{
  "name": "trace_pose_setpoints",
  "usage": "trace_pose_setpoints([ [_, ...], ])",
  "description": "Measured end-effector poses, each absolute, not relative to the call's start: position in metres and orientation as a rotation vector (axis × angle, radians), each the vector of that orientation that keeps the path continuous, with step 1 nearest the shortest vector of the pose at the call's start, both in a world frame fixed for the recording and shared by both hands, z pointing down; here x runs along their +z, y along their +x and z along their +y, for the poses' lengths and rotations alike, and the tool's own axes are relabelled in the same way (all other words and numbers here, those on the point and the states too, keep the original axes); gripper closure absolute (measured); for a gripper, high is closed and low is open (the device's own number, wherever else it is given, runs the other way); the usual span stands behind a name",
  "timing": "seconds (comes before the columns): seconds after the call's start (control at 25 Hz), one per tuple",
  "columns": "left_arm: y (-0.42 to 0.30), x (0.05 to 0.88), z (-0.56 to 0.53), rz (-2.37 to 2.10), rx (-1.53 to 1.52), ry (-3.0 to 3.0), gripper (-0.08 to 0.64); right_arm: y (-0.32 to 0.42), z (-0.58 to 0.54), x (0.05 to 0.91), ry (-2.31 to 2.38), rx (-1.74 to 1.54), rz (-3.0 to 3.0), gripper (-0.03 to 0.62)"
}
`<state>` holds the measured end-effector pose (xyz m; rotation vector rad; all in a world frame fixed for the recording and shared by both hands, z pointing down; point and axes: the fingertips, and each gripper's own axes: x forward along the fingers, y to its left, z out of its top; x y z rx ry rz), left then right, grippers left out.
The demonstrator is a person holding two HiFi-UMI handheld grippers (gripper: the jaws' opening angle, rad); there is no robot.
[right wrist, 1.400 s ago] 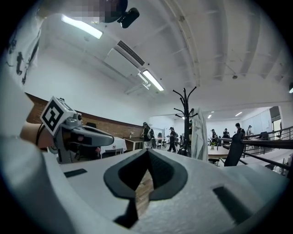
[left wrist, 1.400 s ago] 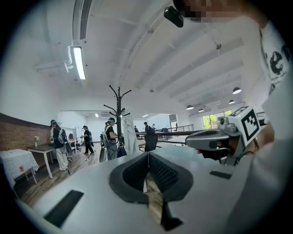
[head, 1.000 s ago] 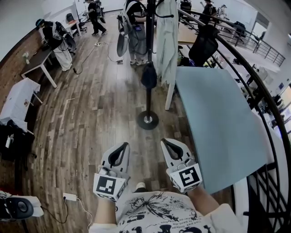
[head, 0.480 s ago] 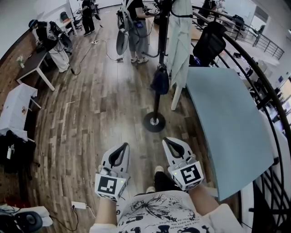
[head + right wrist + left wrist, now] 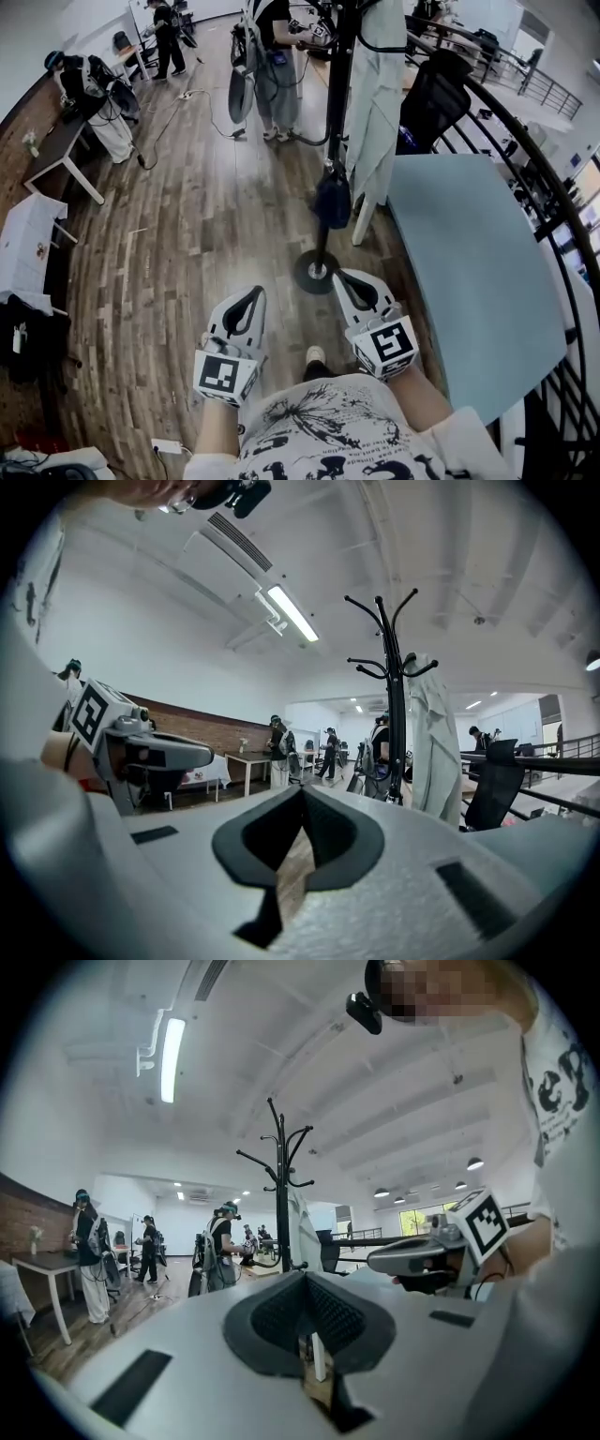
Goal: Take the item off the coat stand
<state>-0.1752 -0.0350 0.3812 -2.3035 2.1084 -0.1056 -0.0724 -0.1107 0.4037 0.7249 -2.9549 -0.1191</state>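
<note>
The black coat stand rises ahead of me, its round base on the wooden floor just past my grippers. A pale green coat hangs on its right side and a dark bag hangs low on the pole. My left gripper and right gripper are held side by side in front of my chest, both shut and empty. The left gripper view shows the stand beyond its shut jaws. The right gripper view shows the stand and the coat.
A blue-grey table stands right of the stand, with a curved black railing beyond it. A black chair sits behind the coat. A person stands just past the stand. Desks line the left wall.
The coat stand has come nearer: its base now lies just ahead of the right gripper's tip. Both grippers stay shut and keep their places in front of me.
</note>
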Motion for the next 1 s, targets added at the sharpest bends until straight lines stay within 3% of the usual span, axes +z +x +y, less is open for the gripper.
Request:
trace_pose_setpoints([
  [0.32, -0.217, 0.374, -0.119, 2.069, -0.103, -2.297, 0.555, -0.108, -0.195, 0.405, 0.774, -0.126, -2.938, 0.6],
  [0.92, -0.228, 0.399, -0.226, 1.714, -0.113, -2.606, 0.555, -0.09, -0.292, 0.461, 1.262, 0.051, -2.704, 0.603],
  [0.96, -0.23, 0.4, -0.23, 1.685, -0.116, -2.622, 0.555, -0.093, -0.297, 0.468, 1.267, 0.061, -2.694, 0.593],
  [1.0, -0.233, 0.401, -0.235, 1.663, -0.121, -2.633, 0.555, -0.097, -0.302, 0.474, 1.264, 0.073, -2.685, 0.526],
])
